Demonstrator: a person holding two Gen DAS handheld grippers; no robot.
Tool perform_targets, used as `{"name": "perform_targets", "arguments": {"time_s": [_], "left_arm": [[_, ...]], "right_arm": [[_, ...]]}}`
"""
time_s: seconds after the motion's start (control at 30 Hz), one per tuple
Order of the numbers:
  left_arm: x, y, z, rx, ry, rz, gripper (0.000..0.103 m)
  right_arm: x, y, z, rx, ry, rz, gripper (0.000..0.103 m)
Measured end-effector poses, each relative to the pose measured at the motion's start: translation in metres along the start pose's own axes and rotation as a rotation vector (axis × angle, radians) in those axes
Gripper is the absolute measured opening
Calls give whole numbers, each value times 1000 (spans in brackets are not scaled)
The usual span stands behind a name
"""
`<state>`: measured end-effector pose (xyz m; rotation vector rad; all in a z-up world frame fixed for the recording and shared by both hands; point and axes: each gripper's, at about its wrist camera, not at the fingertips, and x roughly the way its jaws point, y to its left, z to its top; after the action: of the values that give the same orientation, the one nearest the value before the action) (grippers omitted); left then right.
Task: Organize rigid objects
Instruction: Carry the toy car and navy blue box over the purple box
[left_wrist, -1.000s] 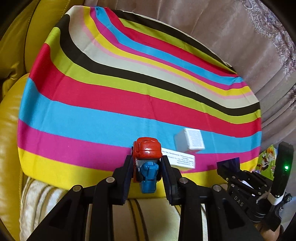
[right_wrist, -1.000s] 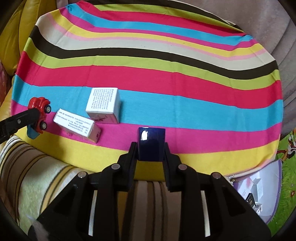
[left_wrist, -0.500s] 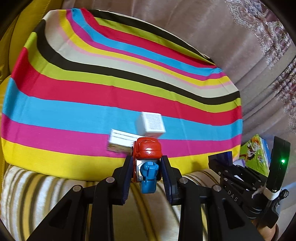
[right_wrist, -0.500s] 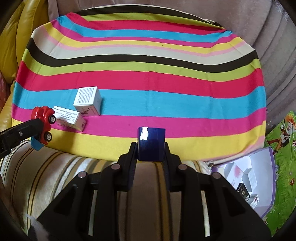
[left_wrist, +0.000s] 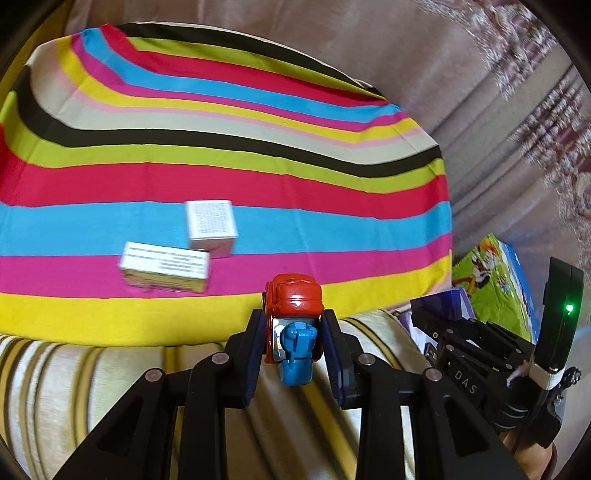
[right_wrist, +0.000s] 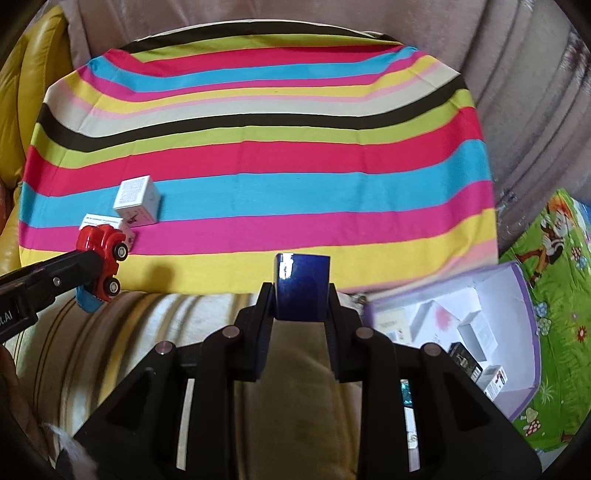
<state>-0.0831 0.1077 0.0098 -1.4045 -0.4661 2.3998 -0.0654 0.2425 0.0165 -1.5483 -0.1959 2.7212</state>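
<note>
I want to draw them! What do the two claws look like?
Both are black plastic. The left claw has angular black arms with round silver rivets and dark blue pads. The right claw matches; from the side it shows white letters "DAS" and a green light.

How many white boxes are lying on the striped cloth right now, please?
2. A cube-shaped white box sits on the blue stripe; a flat white box lies beside it on the pink stripe, nearer the cloth's front edge.

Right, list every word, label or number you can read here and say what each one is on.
"DAS": on the right gripper body, left wrist view.
".AI": on the left gripper arm, cut off by the frame edge.
Cube-shaped white box: printed lines, too small.
Long white box: printed lines, blurred.
</note>
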Motion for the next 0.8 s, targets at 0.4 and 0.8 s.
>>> {"name": "perform_targets", "arguments": {"time_s": [0.4, 0.8], "left_arm": [[16, -58, -9, 114, 39, -51, 32], [30, -101, -20, 207, 78, -79, 32]], "right_arm": [[-6, -65, -30, 109, 28, -55, 30], [-15, -108, -45, 198, 21, -83, 30]]}}
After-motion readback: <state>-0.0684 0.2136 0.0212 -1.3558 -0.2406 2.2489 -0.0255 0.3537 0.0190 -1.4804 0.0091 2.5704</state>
